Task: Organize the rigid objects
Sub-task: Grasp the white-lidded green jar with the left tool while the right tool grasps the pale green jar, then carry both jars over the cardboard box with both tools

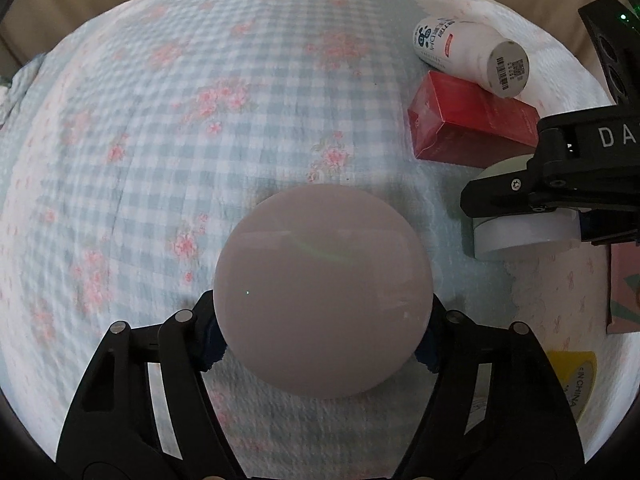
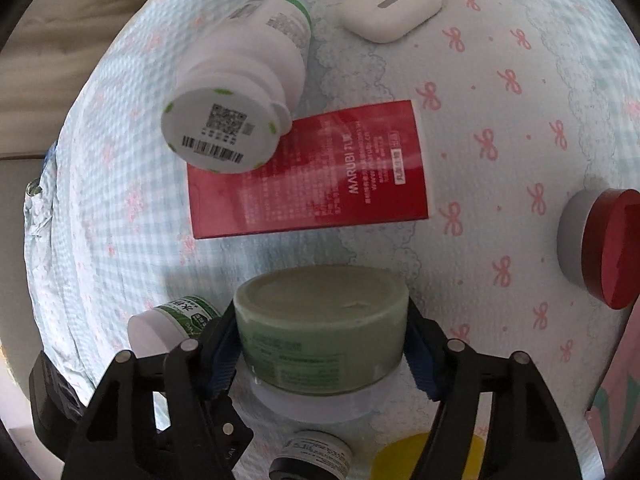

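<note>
The left gripper (image 1: 323,346) is clamped on a pale pink dome (image 1: 323,290), its blue pads (image 1: 214,344) pressing on either side of the round lid, low over the checked bedspread (image 1: 160,140). To its right the right gripper (image 2: 323,346) shows side-on in the left wrist view, closed over a green jar (image 2: 322,320); its own camera shows the blue fingers (image 2: 222,354) pressed against the jar's two sides, the jar sitting on a white base (image 2: 312,406).

Nearest of all, under the right gripper, lie a small dark-capped pot (image 2: 312,456) and a yellow disc (image 2: 424,456), the disc partly hidden by the gripper's frame. Just left of the green jar a small green-labelled bottle (image 2: 172,324) lies on its side. At the right edge a pink box (image 2: 624,380) stands close by, and a little farther along that edge a red-capped tub (image 2: 600,244) lies tipped over.

Beyond the green jar a red carton (image 2: 312,172) lies flat on the cloth. A white bottle (image 2: 240,92) lies across its far left corner, its barcoded bottom (image 2: 220,132) turned toward the camera. Farthest off, right of the bottle, a white earbud case (image 2: 390,10) rests on the bow-patterned part of the spread (image 2: 500,100).
</note>
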Demonstrator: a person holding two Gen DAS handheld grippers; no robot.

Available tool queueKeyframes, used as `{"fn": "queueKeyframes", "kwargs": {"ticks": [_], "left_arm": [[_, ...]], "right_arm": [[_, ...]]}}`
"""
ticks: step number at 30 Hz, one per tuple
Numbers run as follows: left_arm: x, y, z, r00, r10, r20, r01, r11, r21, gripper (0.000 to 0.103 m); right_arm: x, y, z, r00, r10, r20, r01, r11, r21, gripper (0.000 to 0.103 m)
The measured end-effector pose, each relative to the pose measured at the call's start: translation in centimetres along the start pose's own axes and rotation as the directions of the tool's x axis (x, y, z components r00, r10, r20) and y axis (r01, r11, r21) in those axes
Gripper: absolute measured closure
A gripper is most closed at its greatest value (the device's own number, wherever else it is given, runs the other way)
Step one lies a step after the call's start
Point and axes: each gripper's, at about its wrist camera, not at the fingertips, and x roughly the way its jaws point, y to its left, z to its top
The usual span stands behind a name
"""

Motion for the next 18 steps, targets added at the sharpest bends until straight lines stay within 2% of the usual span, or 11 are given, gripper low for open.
{"fn": "queueKeyframes", "kwargs": {"ticks": [7, 12, 18], "left_arm": [[-0.2, -0.3, 0.1, 1.0, -0.004, 0.004, 0.004, 1.0, -0.008, 0.034], [-3.0, -0.1, -0.3, 1.0, -0.003, 0.025, 0.004, 1.0, -0.016, 0.034], [-7.6, 0.3, -0.1, 0.999, -0.019, 0.035, 0.02, 0.999, -0.027, 0.035]], "right_arm": [[0.1, 0.5, 0.3, 1.0, 0.008, 0.011, -0.008, 1.0, 0.003, 0.037], [-1.5, 0.7, -0.4, 0.999, 0.021, 0.033, -0.02, 1.0, -0.005, 0.037], [-5.3, 2.3, -1.9, 0.996, 0.024, 0.082, -0.019, 0.998, -0.055, 0.037]]}}
